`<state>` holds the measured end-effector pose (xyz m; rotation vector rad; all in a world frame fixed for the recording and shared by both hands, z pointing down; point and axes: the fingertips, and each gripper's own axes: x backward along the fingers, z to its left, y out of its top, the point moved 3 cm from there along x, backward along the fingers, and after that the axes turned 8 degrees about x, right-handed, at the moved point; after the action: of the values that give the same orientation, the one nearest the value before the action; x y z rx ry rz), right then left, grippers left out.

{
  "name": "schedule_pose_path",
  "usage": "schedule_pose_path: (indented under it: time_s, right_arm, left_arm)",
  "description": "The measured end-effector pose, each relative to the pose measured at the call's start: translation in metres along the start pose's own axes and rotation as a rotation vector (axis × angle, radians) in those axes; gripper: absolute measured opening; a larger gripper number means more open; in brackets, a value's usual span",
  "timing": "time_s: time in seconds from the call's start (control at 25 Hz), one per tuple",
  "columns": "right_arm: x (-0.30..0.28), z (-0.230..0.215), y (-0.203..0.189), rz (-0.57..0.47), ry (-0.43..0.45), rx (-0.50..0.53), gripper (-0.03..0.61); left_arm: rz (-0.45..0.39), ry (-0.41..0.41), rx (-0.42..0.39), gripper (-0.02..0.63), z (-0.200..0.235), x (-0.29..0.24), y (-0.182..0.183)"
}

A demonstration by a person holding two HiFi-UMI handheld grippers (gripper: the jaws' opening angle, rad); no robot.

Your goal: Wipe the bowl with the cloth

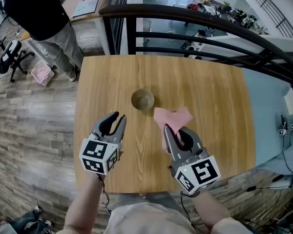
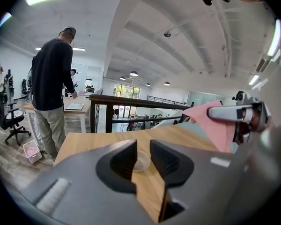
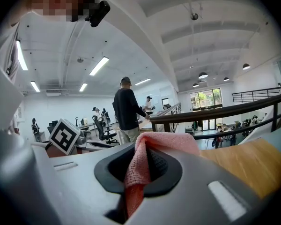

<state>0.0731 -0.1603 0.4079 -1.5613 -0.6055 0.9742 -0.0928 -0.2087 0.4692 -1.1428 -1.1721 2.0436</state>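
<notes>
Right tool (image 3: 141,150) pinches the cloth (image 3: 171,142), plainest in its own view. Left tool (image 2: 143,146) gapes empty, framing the bowl (image 2: 141,161) at the table's (image 1: 210,106) middle.

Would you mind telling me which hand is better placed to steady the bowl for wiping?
Left. The left tongs are open, empty and aimed at the clear bowl, which shows between their jaws in the left gripper view; the right tongs are shut on the pink cloth.

Bowl (image 2: 142,162) partly behind L tool (image 2: 143,142)
</notes>
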Motion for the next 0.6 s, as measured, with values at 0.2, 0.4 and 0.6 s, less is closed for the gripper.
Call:
schedule_pose_path:
  time_s: [0.2, 0.4, 0.6]
  right_arm:
    - [-0.030, -0.004, -0.022, 0.035, 0.000, 0.002, 0.015]
    - [-0.061, -0.014, -0.048, 0.033, -0.027, 0.040, 0.015]
    - [-0.092, -0.033, -0.079, 0.057, -0.052, 0.030, 0.015]
  left_arm:
    - [0.064, -0.004, 0.024, 0.112, 0.025, -0.040, -0.014]
    - [0.090, -0.003, 0.039, 0.117, 0.042, -0.076, -0.024]
    - [0.141, -0.018, 0.091, 0.117, 0.056, -0.112, -0.045]
